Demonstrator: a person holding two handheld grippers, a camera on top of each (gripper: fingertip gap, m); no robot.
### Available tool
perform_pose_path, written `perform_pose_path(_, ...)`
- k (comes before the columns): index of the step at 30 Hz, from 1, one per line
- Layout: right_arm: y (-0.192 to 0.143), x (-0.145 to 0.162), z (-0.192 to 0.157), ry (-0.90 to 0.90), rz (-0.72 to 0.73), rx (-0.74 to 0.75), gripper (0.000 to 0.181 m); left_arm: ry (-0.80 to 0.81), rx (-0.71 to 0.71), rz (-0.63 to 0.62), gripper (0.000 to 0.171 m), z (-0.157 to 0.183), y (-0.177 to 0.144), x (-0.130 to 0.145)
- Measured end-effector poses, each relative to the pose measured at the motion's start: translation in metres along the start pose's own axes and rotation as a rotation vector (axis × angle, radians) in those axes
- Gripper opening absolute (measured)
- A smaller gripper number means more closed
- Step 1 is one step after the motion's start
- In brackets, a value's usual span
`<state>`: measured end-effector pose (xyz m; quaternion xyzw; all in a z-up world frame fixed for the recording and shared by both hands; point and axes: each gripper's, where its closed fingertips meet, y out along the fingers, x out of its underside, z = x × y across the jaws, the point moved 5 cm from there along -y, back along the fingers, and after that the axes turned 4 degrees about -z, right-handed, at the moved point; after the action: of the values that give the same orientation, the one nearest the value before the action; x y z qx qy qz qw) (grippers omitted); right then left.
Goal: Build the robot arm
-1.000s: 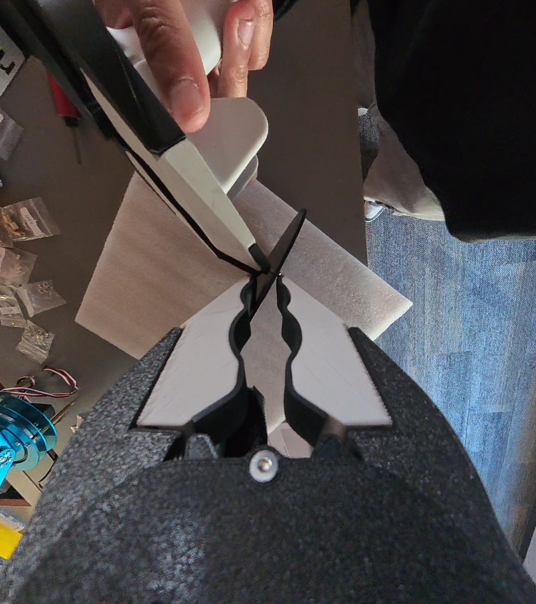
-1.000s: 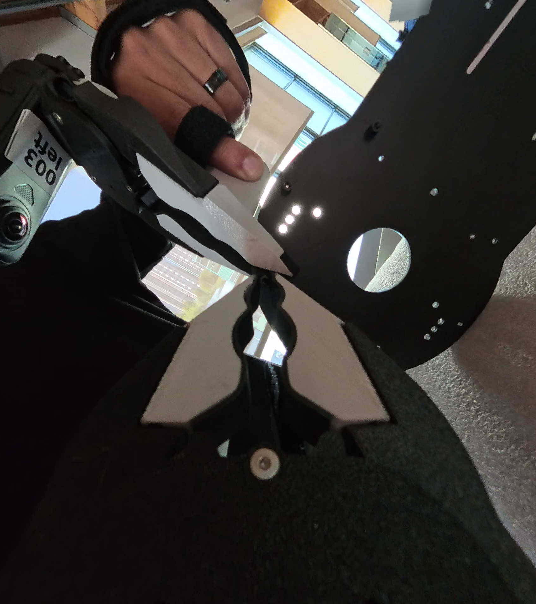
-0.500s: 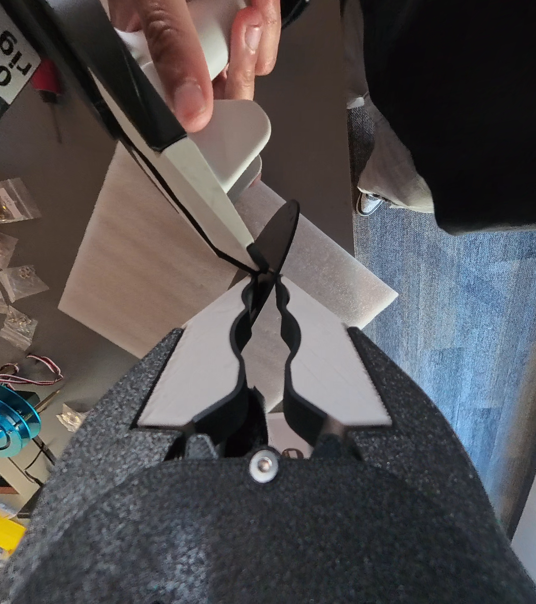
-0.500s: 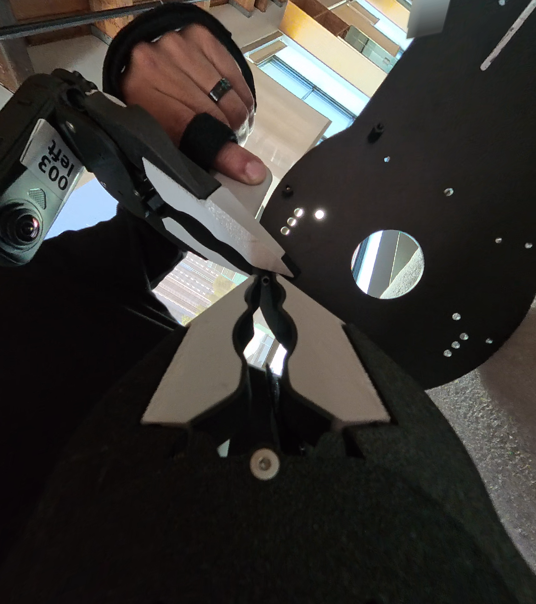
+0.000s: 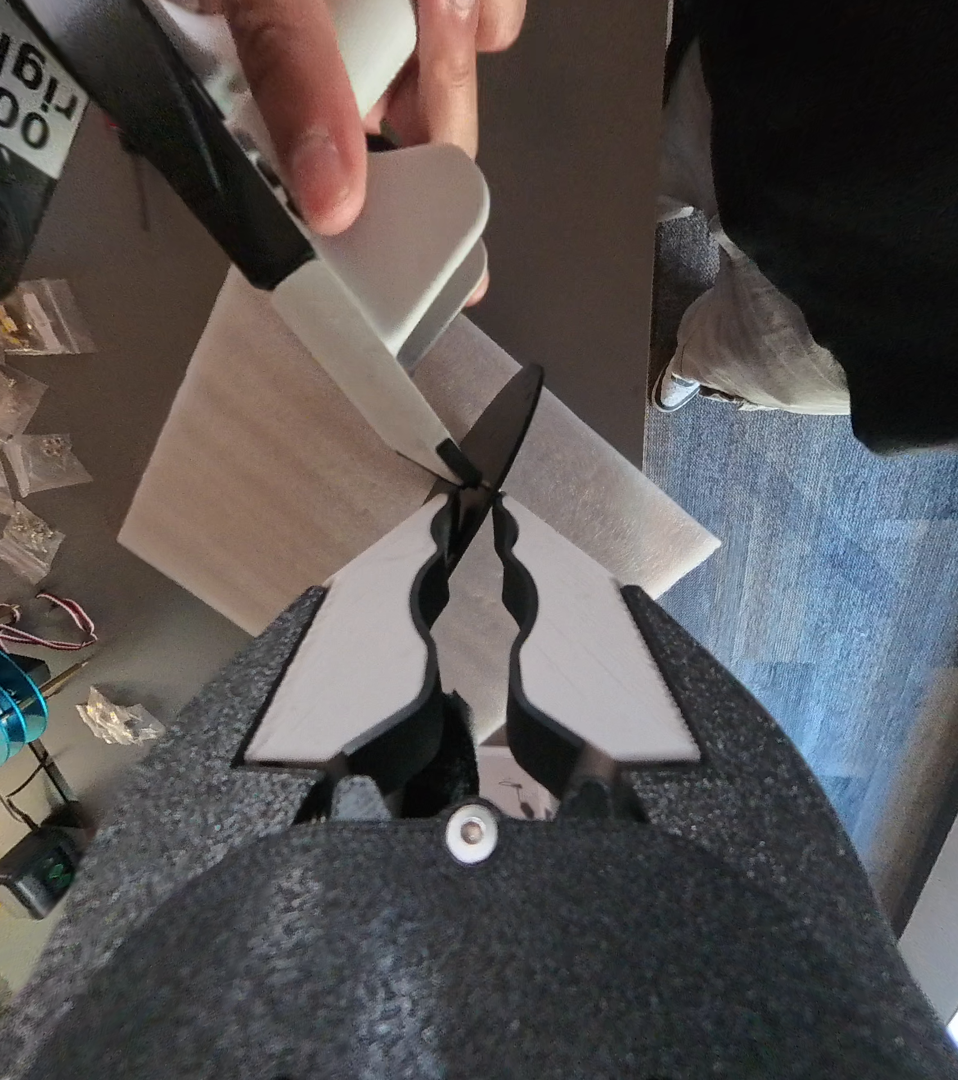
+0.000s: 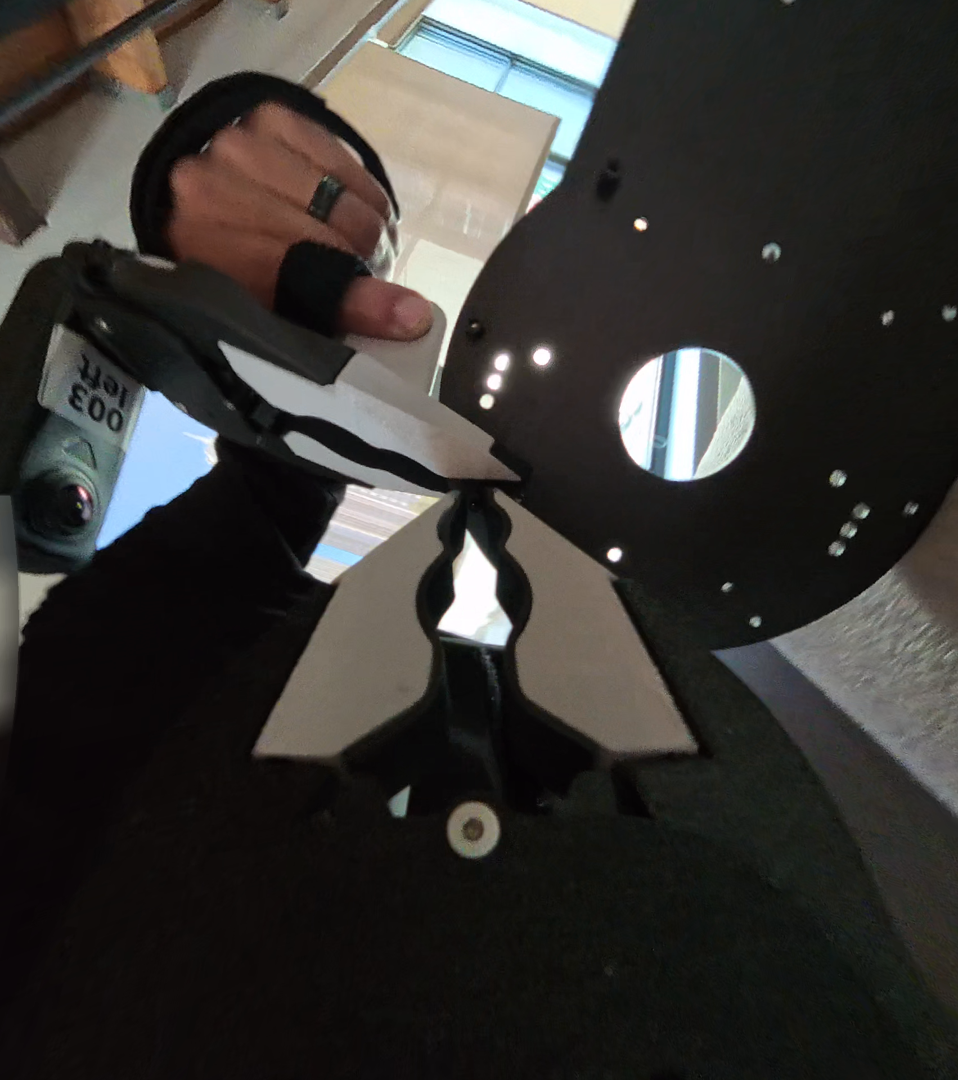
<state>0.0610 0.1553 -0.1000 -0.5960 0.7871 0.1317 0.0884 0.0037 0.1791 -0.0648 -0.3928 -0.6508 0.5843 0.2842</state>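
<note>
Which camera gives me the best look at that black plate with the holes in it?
The right wrist view: the black plate faces the camera, showing its big round hole and small holes. The left wrist view sees it edge-on, a thin dark sliver above the white foam sheet.

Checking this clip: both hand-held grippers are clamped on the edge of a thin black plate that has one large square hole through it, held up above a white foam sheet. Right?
Not quite: the large hole in the black plate is round, not square, as the right wrist view shows. The rest holds: the left hand-held gripper and the right hand-held gripper both pinch its edge, above the white foam sheet.
</note>
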Motion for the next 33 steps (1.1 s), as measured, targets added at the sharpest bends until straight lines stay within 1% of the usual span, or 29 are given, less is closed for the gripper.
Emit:
perform_pose_path(2,-0.001,-0.001,0.000,0.051,-0.020,0.005,0.005,-0.028,0.001,0.012,0.011,0.001,0.000,-0.001)
perform_pose_path(6,-0.004,-0.002,-0.002,-0.029,-0.061,0.038,0.005,-0.054,-0.020,0.019,0.010,0.000,0.001,-0.003)
perform_pose_path(13,-0.009,-0.006,0.000,-0.017,-0.113,-0.023,0.005,-0.056,0.022,-0.018,0.009,-0.005,0.001,-0.007)
perform_pose_path(19,-0.023,-0.013,0.003,0.058,-0.094,-0.087,0.005,-0.042,0.072,-0.062,0.009,-0.022,0.003,-0.014)
perform_pose_path(22,-0.029,-0.015,0.003,0.022,-0.086,-0.100,0.006,-0.045,0.082,-0.073,0.009,-0.028,0.004,-0.017)
perform_pose_path(25,-0.035,-0.017,-0.003,-0.090,-0.079,-0.100,0.020,-0.052,0.086,-0.075,0.009,-0.031,0.005,-0.019)
perform_pose_path(26,-0.038,-0.017,-0.003,-0.156,-0.084,-0.064,0.023,-0.057,0.088,-0.074,0.009,-0.032,0.005,-0.020)
perform_pose_path(28,-0.045,-0.016,-0.003,-0.349,-0.107,0.061,0.029,-0.071,0.090,-0.067,0.009,-0.034,0.005,-0.020)
perform_pose_path(30,-0.052,-0.013,-0.008,-0.564,-0.138,0.193,0.045,-0.083,0.091,-0.056,0.010,-0.035,0.006,-0.020)
perform_pose_path(32,-0.055,-0.008,-0.022,-0.862,-0.141,0.304,0.060,-0.098,0.092,-0.045,0.010,-0.036,0.006,-0.020)
perform_pose_path(33,-0.055,-0.006,-0.027,-0.981,-0.136,0.372,0.067,-0.103,0.090,-0.041,0.010,-0.037,0.006,-0.021)
